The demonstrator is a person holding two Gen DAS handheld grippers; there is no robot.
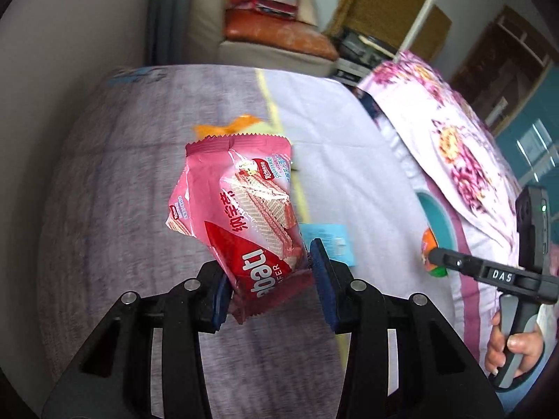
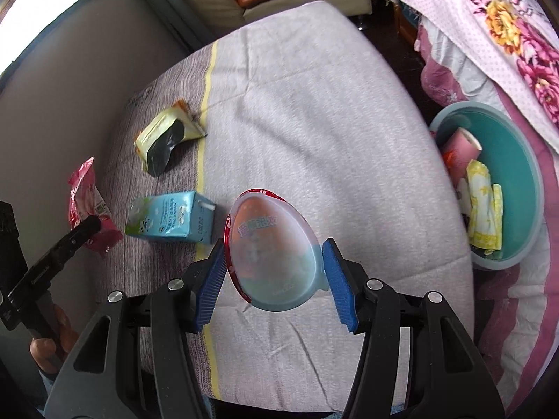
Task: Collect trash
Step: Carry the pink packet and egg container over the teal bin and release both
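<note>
The left gripper (image 1: 270, 281) points steeply down, its jaws clamped on the lower end of a pink wrapper (image 1: 244, 216) held clear of the bed. The right gripper (image 2: 274, 277) also tilts steeply down, its blue pads (image 2: 340, 284) pressed on either side of an egg-shaped pack (image 2: 276, 251). A hand (image 1: 513, 345) grips the right handle; another hand (image 2: 47, 338) grips the left.

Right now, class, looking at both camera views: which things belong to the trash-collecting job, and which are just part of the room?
Belong to the job:
- pink wafer wrapper, held in the left hand-held gripper
- egg-shaped plastic shell, held in the right hand-held gripper
- blue milk carton
- crumpled yellow-black packet
- teal basin, already holding rubbish

Just lying about:
- floral quilt
- sofa cushion
</note>
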